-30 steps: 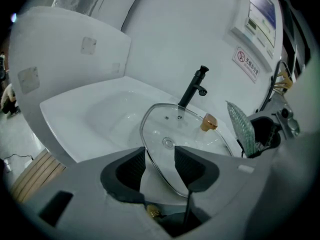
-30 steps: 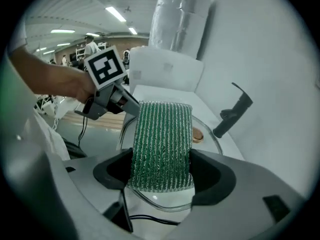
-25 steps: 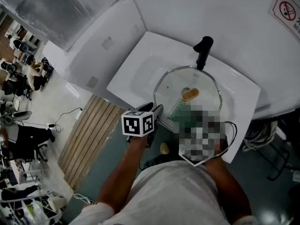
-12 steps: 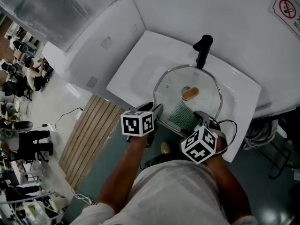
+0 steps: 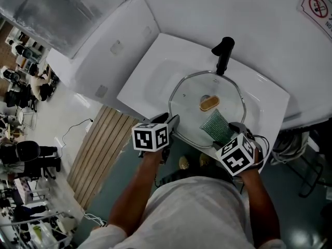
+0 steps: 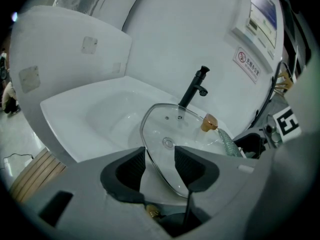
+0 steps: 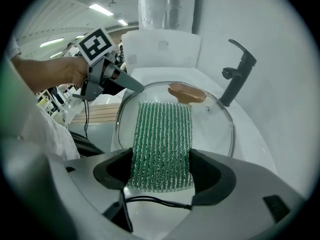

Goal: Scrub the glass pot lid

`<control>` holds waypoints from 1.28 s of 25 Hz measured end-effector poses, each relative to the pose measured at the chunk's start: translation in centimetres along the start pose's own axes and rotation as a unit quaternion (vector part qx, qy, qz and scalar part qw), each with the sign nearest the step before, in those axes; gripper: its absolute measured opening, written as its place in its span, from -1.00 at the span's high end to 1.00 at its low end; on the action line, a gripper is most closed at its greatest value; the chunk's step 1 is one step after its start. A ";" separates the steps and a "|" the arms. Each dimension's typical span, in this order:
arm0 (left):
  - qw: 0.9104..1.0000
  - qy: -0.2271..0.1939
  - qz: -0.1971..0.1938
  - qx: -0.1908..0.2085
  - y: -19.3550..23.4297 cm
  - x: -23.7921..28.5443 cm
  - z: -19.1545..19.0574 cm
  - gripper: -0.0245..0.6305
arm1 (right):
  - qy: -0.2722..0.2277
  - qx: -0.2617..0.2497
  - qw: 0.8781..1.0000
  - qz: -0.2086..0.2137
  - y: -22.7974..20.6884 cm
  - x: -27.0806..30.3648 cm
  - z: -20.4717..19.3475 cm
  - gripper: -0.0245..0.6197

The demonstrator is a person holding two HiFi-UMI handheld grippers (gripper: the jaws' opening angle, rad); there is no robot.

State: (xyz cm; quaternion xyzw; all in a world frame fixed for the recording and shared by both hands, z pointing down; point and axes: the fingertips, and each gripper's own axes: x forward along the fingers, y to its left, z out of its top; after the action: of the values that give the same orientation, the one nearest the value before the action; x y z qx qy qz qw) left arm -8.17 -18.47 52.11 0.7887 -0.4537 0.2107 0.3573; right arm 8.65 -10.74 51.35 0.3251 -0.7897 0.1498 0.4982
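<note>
- Since half a second ago, the green scrub pad (image 5: 217, 123) has slid from about 6 o'clock on the glass pot lid (image 5: 207, 110) round toward 5 o'clock, carried by my right claw (image 5: 228, 135). My left claw (image 5: 173, 124) has stayed at the rim.
- To scrub well, I judge I should keep the pad flat on the glass. I would work short overlapping strokes from the rim toward the knob (image 5: 209, 103), pressing only as hard as the left grip can resist.
- I would also steer the pad around the knob instead of over it, so the pad does not fold.
- As for looks, the lid is clear glass with a metal rim and a tan knob near its centre. The glass looks slick, so I expect it to skid if the hold loosens.
- It lies in the white sink (image 5: 155, 71), its far edge just below the black faucet (image 5: 224, 53) at 12 o'clock.
- My left claw is clamped on the lid's rim at about 8 o'clock.
- My right claw is clenched on the near end of the pad, which reaches out over the glass.
</note>
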 end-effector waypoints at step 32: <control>0.998 -0.043 0.021 0.030 -2.0 -2.5 3.5 0.33 | -0.190 0.254 0.944 0.092 -8.9 -7.1 0.9 -0.16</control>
State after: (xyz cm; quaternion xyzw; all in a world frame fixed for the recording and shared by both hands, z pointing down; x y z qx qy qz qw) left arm -7.68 -19.07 47.47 0.7976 -0.4786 0.1975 0.3095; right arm 15.96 -15.28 43.89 0.3894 -0.8317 0.3264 0.2238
